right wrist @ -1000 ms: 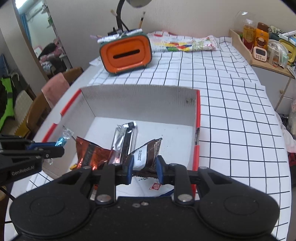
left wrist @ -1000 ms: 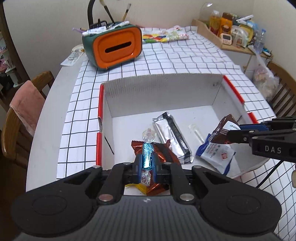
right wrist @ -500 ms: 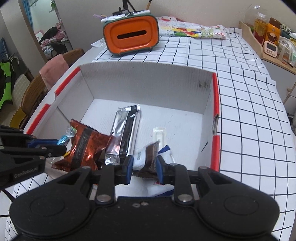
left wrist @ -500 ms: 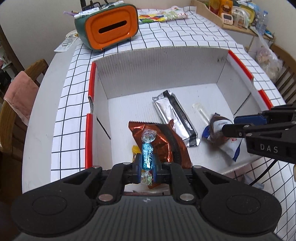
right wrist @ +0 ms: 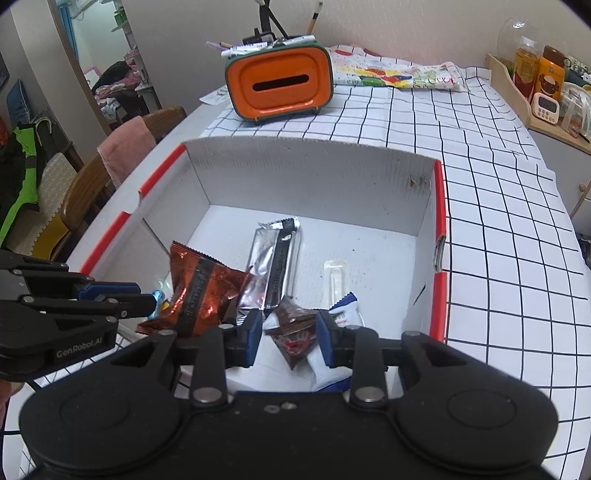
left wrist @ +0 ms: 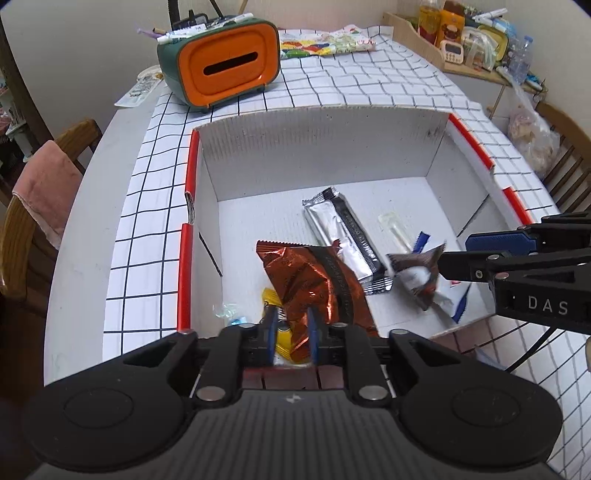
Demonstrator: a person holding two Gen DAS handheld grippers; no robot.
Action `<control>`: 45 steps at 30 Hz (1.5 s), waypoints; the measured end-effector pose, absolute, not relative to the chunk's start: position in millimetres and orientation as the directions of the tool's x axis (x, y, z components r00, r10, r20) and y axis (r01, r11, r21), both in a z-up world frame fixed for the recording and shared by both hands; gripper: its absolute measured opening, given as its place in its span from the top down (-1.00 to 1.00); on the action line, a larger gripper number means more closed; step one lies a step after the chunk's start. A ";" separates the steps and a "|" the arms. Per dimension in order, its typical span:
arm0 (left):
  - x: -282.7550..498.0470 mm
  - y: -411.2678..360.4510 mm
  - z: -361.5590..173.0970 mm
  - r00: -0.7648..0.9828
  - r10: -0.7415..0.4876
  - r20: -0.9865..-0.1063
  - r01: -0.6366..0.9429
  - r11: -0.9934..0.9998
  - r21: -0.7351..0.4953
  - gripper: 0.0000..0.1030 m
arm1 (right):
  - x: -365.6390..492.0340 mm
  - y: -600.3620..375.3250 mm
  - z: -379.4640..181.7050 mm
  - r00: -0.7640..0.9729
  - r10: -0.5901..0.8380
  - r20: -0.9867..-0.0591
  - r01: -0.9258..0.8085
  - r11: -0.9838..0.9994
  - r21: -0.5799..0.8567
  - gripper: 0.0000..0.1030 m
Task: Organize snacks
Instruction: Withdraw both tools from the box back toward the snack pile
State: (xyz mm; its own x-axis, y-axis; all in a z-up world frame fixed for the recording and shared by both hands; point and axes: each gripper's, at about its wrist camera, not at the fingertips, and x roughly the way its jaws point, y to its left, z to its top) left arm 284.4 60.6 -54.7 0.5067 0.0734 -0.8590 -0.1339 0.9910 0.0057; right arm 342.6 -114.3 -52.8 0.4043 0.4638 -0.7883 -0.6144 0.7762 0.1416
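A white cardboard box with red rims (left wrist: 325,147) (right wrist: 314,173) holds snacks: a silver bar (left wrist: 343,236) (right wrist: 273,266), a copper-red packet (left wrist: 314,284) (right wrist: 199,291), a yellow sweet (left wrist: 275,314), a clear stick (left wrist: 395,229) (right wrist: 336,280) and a white-blue packet (right wrist: 347,306). My left gripper (left wrist: 291,334) is open over the box's near edge; the blue candy (left wrist: 231,314) lies just left of it. My right gripper (right wrist: 290,339) is open, with the small brown packet (right wrist: 295,332) (left wrist: 417,273) loose between its fingers.
An orange and green tissue holder (left wrist: 225,70) (right wrist: 279,79) stands behind the box on the checked tablecloth. A patterned cloth (right wrist: 395,75) lies at the back. A wooden shelf with bottles (left wrist: 465,33) is at the right. Chairs (left wrist: 44,184) stand left of the table.
Both grippers have opened. The blue candy dropped from the left gripper to the box's near left corner. The brown packet left the right gripper's grip and rests in the box.
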 end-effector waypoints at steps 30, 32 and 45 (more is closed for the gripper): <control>203.5 45.6 1.3 0.698 -0.007 -0.716 -0.089 0.991 -0.096 -0.54 | 271.5 -156.4 3.3 0.449 0.590 -0.671 -0.660 0.725 0.196 -0.68; 195.9 45.8 0.3 0.703 -0.012 -0.711 -0.094 0.990 -0.109 -0.58 | 266.6 -160.0 3.2 0.447 0.595 -0.668 -0.661 0.723 0.202 -0.68; 153.2 35.5 -22.2 0.690 0.018 -0.724 -0.130 0.986 -0.100 -0.75 | 229.8 -180.9 -22.7 0.466 0.590 -0.659 -0.672 0.721 0.169 -1.00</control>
State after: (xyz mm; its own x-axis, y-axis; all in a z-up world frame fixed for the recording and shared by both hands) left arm 153.2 35.5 -22.2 0.6901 0.0177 -0.7235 -0.1300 0.9865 -0.0998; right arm 229.8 -180.9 -22.7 0.4663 0.5899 -0.6593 -0.6723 0.7206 0.1693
